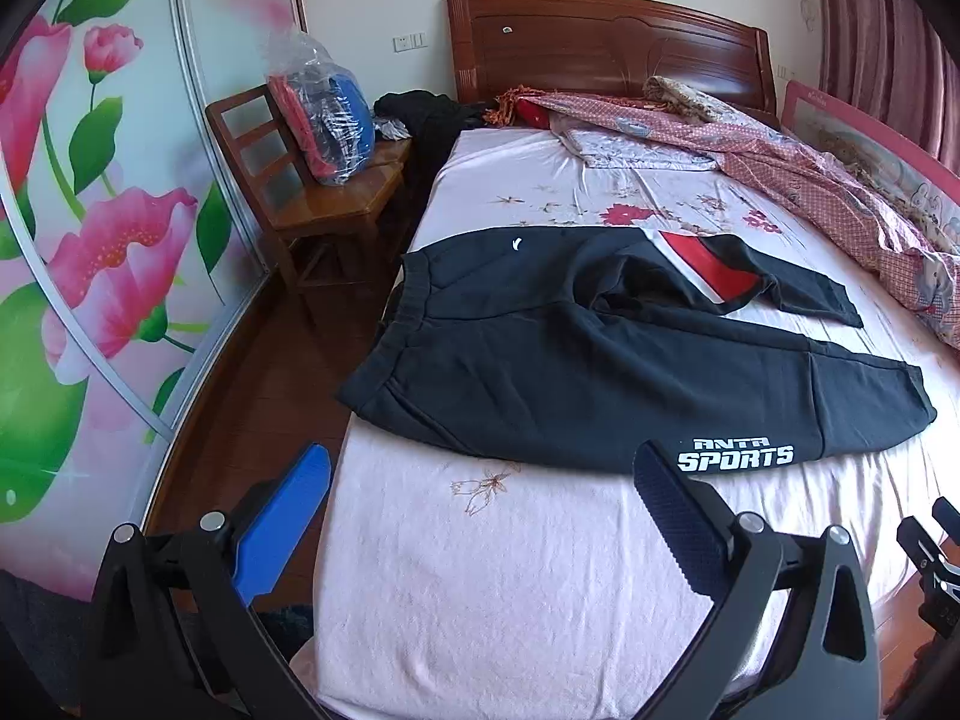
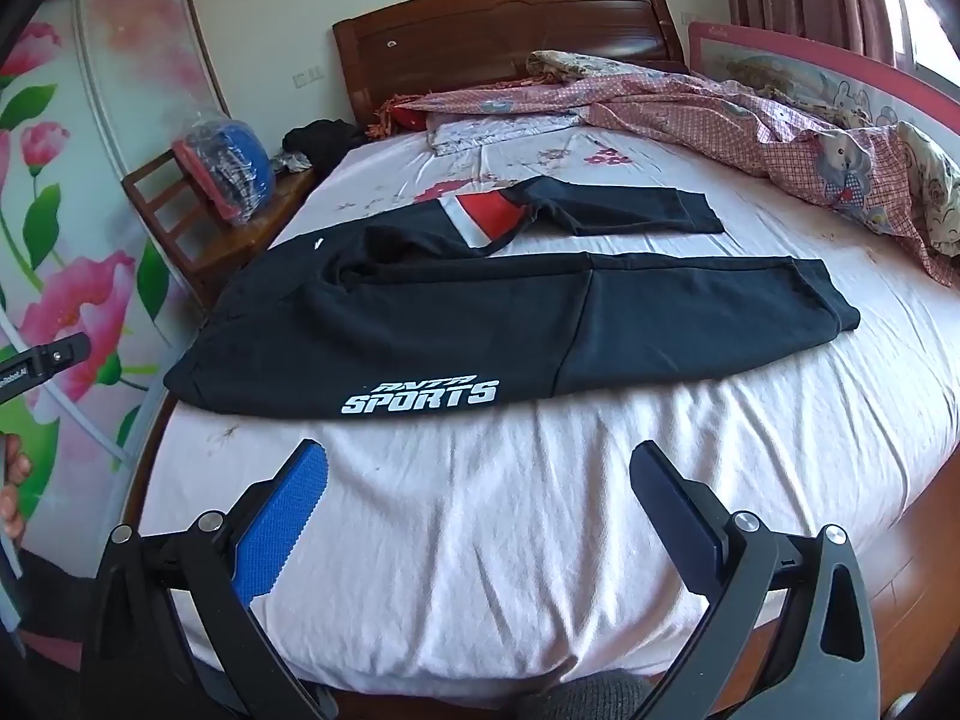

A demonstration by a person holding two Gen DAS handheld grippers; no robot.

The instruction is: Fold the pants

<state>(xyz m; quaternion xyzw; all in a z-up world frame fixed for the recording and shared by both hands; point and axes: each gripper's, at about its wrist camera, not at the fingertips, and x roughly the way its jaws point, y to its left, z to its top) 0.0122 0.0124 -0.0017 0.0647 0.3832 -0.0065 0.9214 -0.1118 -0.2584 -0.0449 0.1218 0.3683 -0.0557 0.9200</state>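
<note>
Pants (image 1: 600, 360) lie spread flat across the bed (image 1: 480, 570), waistband toward the left edge, legs running right, just ahead of both grippers. A wooden chair (image 1: 312, 204) stands left of the bed, a headboard (image 1: 600, 42) behind. The left gripper (image 1: 480, 516) and right gripper (image 2: 474, 504) hover wide apart, holding nothing.
</note>
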